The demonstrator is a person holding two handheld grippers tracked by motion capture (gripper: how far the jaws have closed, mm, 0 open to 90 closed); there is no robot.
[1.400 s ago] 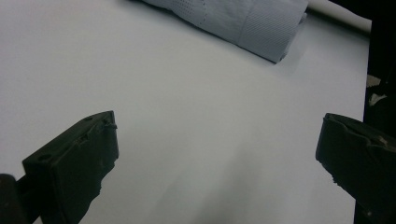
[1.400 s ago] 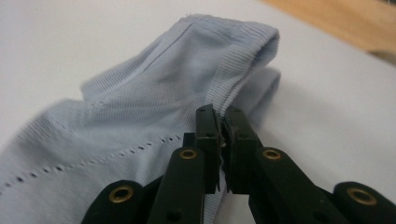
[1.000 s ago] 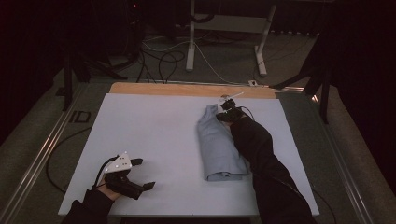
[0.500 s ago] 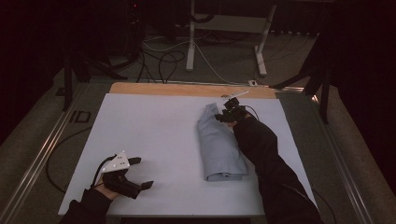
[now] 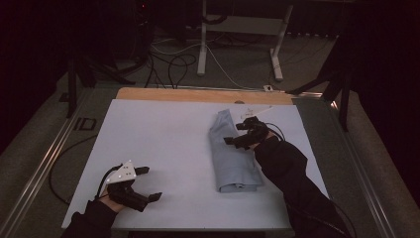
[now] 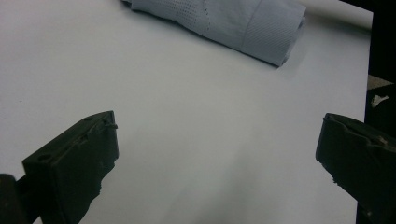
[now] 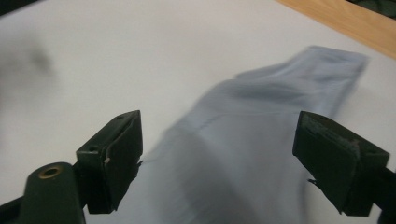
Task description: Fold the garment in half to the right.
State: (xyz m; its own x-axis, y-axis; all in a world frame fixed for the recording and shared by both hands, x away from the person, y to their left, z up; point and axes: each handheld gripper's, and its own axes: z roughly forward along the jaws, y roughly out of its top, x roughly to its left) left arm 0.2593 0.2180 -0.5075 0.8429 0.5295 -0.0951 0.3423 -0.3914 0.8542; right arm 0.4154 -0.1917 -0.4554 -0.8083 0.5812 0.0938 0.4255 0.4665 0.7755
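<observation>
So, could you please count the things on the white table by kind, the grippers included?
Folded light-blue cloth: 1
Hand-held grippers: 2, the left gripper near the front edge, jaws apart, and the right gripper over the cloth, its jaws just opened and holding nothing
White table: 1
Total: 4

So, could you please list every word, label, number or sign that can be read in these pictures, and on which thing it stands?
No readable text stands anywhere in these pictures.
Folded grey-blue cloth: plain fabric, with no label or print to see.
White table cover: blank.
Grey plate on the left gripper: pale dots, no letters.
Jaws of the right gripper: plain black, unmarked.
</observation>
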